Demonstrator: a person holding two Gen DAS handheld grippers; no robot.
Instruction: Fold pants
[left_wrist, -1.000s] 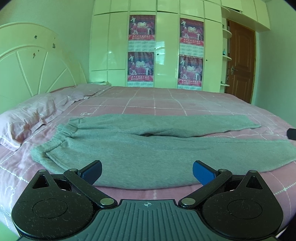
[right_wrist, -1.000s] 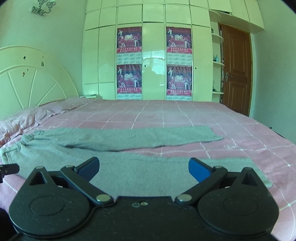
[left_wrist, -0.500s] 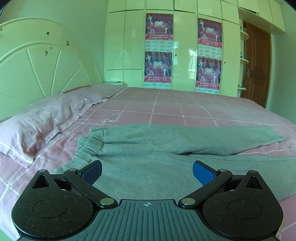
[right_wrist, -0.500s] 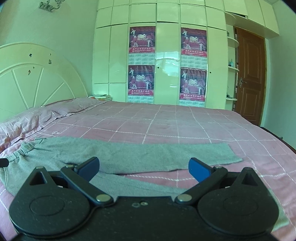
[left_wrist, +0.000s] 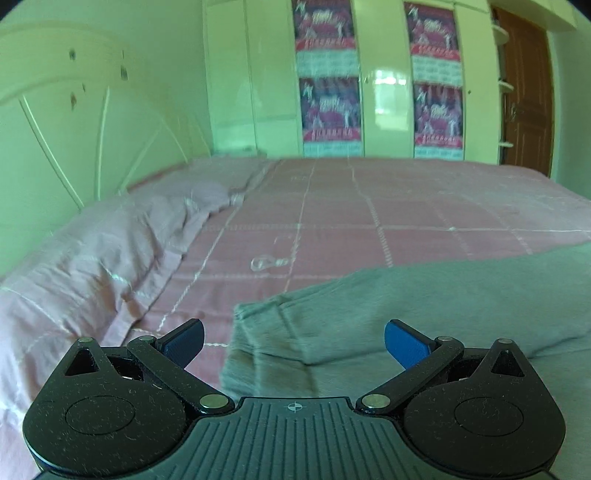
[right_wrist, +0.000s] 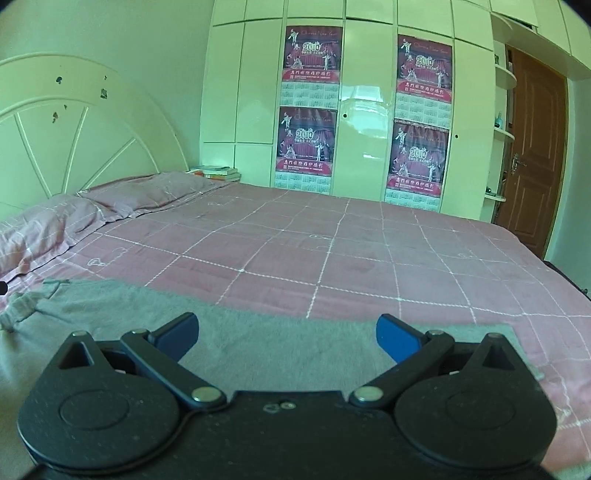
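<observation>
Grey pants (left_wrist: 424, 306) lie flat on the pink checked bed (left_wrist: 332, 206), waistband to the left, legs running right. My left gripper (left_wrist: 294, 338) is open and empty, low over the waistband corner (left_wrist: 258, 332). In the right wrist view the far pant leg (right_wrist: 288, 347) stretches across, its cuff end (right_wrist: 509, 339) at the right. My right gripper (right_wrist: 287, 334) is open and empty, just above this leg near the cuff.
Pink pillows (left_wrist: 92, 254) lie at the left by the white headboard (right_wrist: 66, 140). A white wardrobe with posters (right_wrist: 332, 110) stands behind the bed, a brown door (right_wrist: 535, 155) at the right. Books (right_wrist: 218, 171) sit beside the far pillow.
Both grippers have moved forward and lower toward the pants. The left has swung left to the waistband corner; the right has closed in on the far leg near its cuff.
</observation>
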